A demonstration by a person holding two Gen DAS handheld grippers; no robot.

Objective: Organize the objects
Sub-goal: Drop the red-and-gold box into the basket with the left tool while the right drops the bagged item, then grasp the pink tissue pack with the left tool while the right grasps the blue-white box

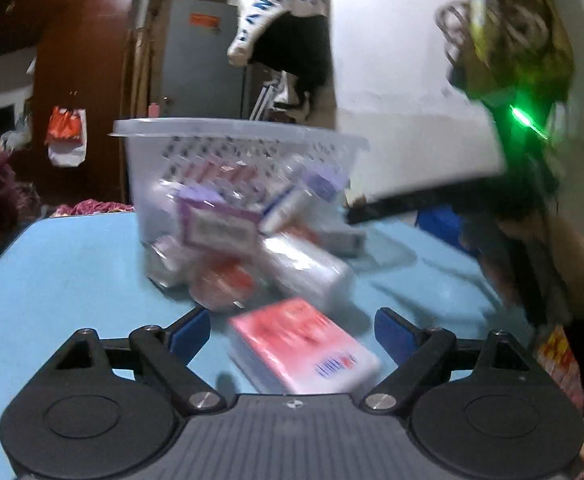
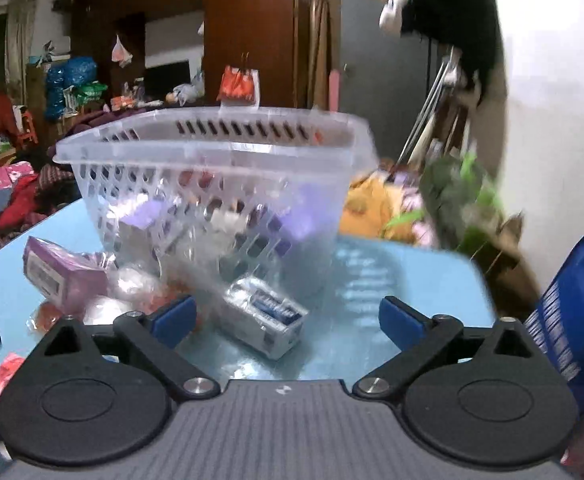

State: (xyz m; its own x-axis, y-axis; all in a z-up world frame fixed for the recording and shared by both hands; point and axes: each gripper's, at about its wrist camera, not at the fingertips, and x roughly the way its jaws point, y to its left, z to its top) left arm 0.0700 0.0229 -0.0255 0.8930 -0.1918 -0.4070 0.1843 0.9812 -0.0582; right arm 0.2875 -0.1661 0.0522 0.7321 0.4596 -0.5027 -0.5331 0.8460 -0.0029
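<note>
My left gripper [image 1: 292, 334] jaws gape around a pink box [image 1: 301, 346]; my right gripper [image 2: 288, 320] jaws gape before the basket [image 2: 212, 148].

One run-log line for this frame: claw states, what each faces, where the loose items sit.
left claw: open, pink box between fingers | right claw: open, empty, facing white-blue box | basket: upright on blue table, holds boxes | frames blurred

I am finding no print clear enough to read: the blue marks on the pink-and-white box [image 1: 303, 346] near the table's front edge are blurring out.
</note>
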